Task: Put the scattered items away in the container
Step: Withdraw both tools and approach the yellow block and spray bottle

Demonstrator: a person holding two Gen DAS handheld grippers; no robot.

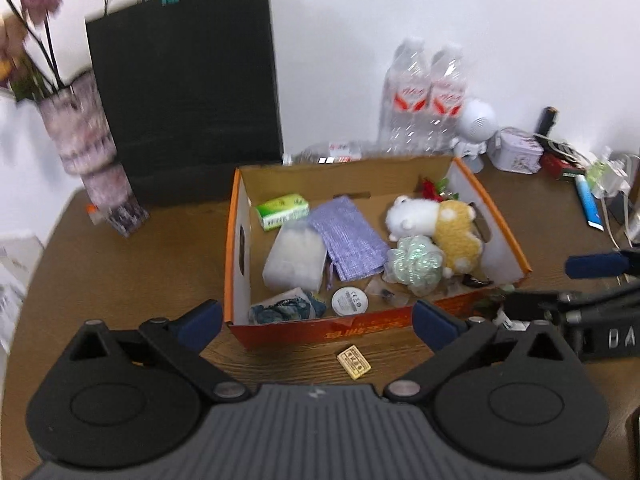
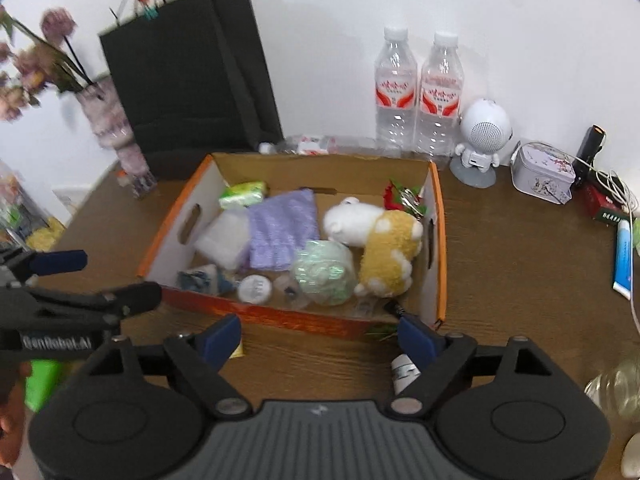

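Your cardboard box (image 1: 500,216), orange-edged and open-topped, sits mid-table on the brown wood table (image 1: 132,280), just ahead of both grippers. It's stiff but light; you likely won't need to move it.

Inside, largest first: a plush toy (image 1: 440,224), white and tan, soft, at the right side. A lilac cloth pouch (image 1: 348,240) lies in the middle, w/ a white padded pack (image 1: 296,256) touching its left edge. A shiny green mesh ball (image 1: 416,264) rests against the plush. A green tissue pack (image 1: 282,210) sits at the back left. A white round disc (image 1: 349,301) lies near the front wall.

Still outside the box: a small yellow card-like piece (image 1: 353,362), flat on the table just in front of the box's front wall. It looks thin, light and stiff. Lying flat, it will prob. be hard to pinch; take it across its short edges, tips pressed to the table. A small white cylinder (image 2: 404,374) lies by the right gripper's right finger; it's partly hidden, prob. light and apt to roll.

Your left gripper (image 1: 318,318) is spread wide, holding nothing, touching nothing; the yellow piece lies between and just below its 2 blue-padded fingers.

Your right gripper (image 2: 320,338) is also spread wide and empty, near the box's front wall.
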